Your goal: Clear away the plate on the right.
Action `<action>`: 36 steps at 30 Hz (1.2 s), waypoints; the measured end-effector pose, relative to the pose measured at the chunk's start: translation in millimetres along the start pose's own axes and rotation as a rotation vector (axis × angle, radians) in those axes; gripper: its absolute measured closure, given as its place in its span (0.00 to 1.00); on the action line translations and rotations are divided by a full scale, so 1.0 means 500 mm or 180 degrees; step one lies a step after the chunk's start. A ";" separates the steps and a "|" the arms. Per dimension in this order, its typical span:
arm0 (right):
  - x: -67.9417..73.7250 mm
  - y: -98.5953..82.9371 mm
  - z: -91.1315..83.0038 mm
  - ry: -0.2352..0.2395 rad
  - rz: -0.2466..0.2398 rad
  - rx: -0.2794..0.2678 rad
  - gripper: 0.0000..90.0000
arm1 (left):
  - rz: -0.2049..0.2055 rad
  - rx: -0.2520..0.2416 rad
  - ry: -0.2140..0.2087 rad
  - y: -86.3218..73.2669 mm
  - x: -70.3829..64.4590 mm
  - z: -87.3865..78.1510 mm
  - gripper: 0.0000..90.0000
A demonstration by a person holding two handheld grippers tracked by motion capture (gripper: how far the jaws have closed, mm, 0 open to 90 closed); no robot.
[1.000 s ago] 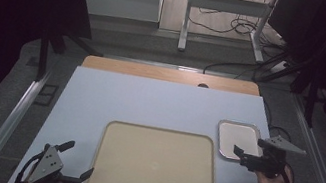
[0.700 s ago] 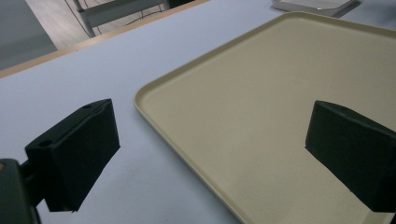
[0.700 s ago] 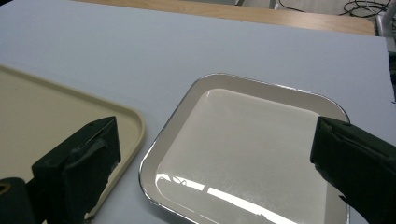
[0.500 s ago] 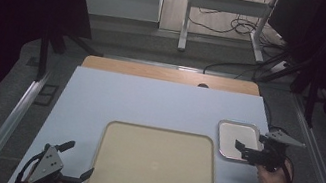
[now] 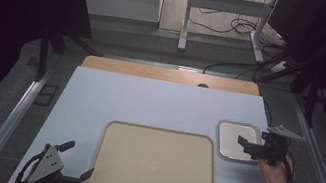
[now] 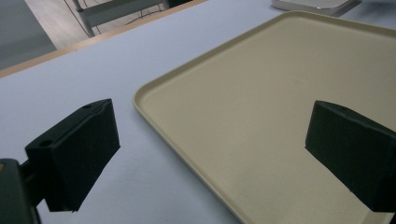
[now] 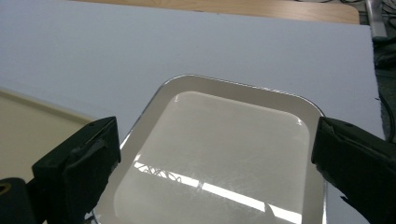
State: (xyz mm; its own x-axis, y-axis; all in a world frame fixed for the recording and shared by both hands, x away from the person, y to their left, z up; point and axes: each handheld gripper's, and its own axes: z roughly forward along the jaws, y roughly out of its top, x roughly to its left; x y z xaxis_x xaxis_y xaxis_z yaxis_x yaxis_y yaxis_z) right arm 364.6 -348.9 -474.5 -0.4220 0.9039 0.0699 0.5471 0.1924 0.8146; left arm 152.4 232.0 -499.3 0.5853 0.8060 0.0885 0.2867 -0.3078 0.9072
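Closing in on the small metal tray [image 5: 238, 140] beside the beige tray [image 5: 155, 167] on the tabletop [image 5: 148, 104], right claw [image 5: 248, 148] spread wide over it, left claw [image 5: 74, 165] spread idle; probably next: lowering onto a rim and pinching.

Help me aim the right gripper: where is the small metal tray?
In the high view, the small metal tray lies right of the beige tray, beneath the open right gripper.
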 end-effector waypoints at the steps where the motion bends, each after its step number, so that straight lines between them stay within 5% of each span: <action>1: -0.002 0.001 0.002 -0.0013 0.0016 0.0021 0.01 | 0.0001 0.0000 0.0000 0.000 0.000 0.000 0.03; 17: -0.033 0.008 0.037 -0.0141 0.0086 0.0296 0.03 | 0.0018 0.0009 -0.0001 0.000 -0.001 0.001 0.03; 22: -0.047 0.010 0.043 -0.0355 0.0040 0.0402 0.22 | 0.0011 0.0010 -0.0001 0.000 -0.001 0.001 0.03; 31: -0.070 0.008 0.049 -0.0471 0.0050 0.0580 0.45 | 0.0011 0.0011 -0.0003 0.000 0.000 0.001 0.03; 36: -0.097 0.006 0.049 -0.0491 0.0267 0.0645 0.52 | 0.0014 0.0013 -0.0005 0.000 -0.001 0.001 0.03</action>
State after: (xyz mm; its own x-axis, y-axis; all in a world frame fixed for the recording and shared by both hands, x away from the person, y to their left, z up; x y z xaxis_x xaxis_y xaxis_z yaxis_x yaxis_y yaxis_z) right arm 404.5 -383.0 -489.9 -0.2625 0.9644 0.0310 0.7157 0.1730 0.6767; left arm 152.8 231.4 -499.4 0.5879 0.8037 0.0919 0.2873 -0.3136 0.9051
